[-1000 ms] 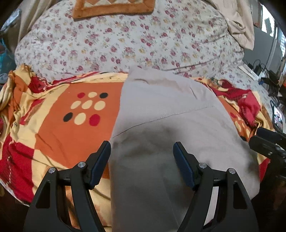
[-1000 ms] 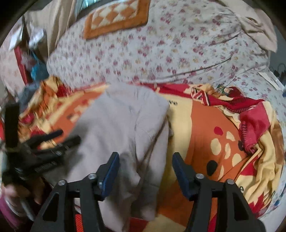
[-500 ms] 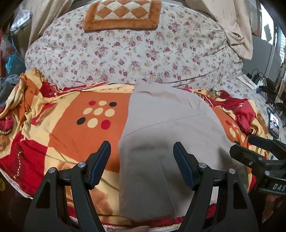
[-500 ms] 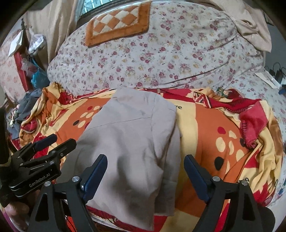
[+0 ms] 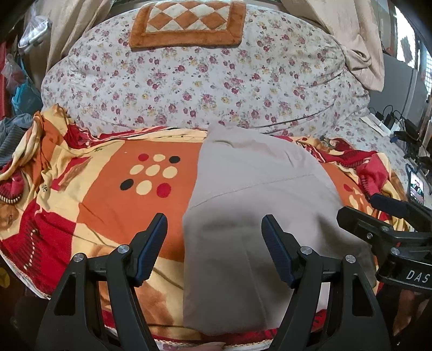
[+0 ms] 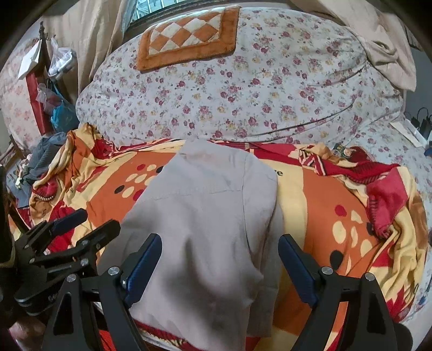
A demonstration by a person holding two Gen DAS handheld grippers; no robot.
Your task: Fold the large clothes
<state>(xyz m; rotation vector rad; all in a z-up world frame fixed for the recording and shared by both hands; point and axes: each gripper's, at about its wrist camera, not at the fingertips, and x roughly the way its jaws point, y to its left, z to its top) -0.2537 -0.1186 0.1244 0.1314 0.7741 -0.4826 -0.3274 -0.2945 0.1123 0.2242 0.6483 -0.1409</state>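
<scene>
A folded grey-beige garment point(image 5: 256, 216) lies lengthwise on an orange, red and yellow blanket point(image 5: 116, 194); it also shows in the right wrist view point(image 6: 210, 216). My left gripper point(image 5: 214, 229) is open and empty, held above the garment's near left part. My right gripper point(image 6: 220, 251) is open and empty above the garment's near end. The right gripper also shows at the right edge of the left wrist view point(image 5: 383, 216), and the left gripper shows at the left of the right wrist view point(image 6: 78, 224).
A large floral quilt point(image 5: 205, 81) with an orange checkered mat point(image 5: 189, 24) rises behind the blanket. Beige cloth point(image 5: 359, 46) hangs at back right. Cables and chargers point(image 5: 399, 127) lie at far right. Bags and clothes point(image 6: 51, 113) pile at left.
Both grippers have pulled back from the garment, so more of the bed shows. The right gripper's jaws have opened wider. The garment lies flat and released.
</scene>
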